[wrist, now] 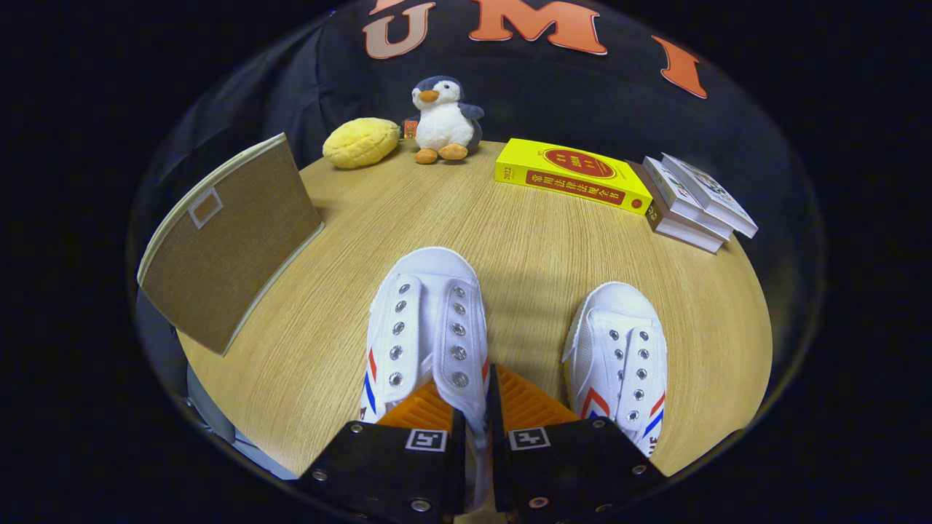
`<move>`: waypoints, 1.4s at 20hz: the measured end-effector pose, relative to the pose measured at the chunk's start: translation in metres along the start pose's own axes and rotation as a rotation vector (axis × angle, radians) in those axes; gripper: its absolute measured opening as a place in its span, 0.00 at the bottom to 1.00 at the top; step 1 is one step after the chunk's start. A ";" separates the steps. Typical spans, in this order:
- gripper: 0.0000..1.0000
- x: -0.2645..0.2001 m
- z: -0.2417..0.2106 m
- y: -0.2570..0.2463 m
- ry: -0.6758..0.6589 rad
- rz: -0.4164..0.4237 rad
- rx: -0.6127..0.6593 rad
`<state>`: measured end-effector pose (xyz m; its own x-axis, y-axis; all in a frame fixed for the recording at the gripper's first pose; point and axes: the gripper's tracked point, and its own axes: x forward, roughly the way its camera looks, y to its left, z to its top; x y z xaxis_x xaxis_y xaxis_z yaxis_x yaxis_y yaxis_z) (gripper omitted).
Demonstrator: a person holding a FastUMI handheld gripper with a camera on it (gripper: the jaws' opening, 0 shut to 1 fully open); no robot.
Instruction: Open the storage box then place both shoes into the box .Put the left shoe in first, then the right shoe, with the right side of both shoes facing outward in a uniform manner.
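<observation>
Gripper [477, 407] pinches the eyelet flap of the left shoe [426, 327]; right shoe [619, 349] sits lower right. Bare table [531, 247] between the shoes and through the centre is passable. Obstructions: box [226, 240] at left; lemon toy [360, 142] and penguin [444, 120] at top; yellow book [571, 175] and book stack [692, 204] upper right.

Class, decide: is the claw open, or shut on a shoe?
Shut on the left-hand shoe: the claw has both fingers pressed against the eyelet flap, almost no gap between them.
</observation>
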<state>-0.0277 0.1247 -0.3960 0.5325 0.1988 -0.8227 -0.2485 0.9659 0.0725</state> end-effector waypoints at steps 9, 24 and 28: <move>0.01 -0.016 0.014 0.011 0.008 0.070 0.077; 0.00 -0.115 0.131 0.094 -0.070 0.156 0.269; 0.01 -0.127 0.168 0.145 -0.065 0.204 0.303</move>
<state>0.0044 0.2671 -0.1865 0.5495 0.3932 -0.7372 -0.1090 0.9085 0.4033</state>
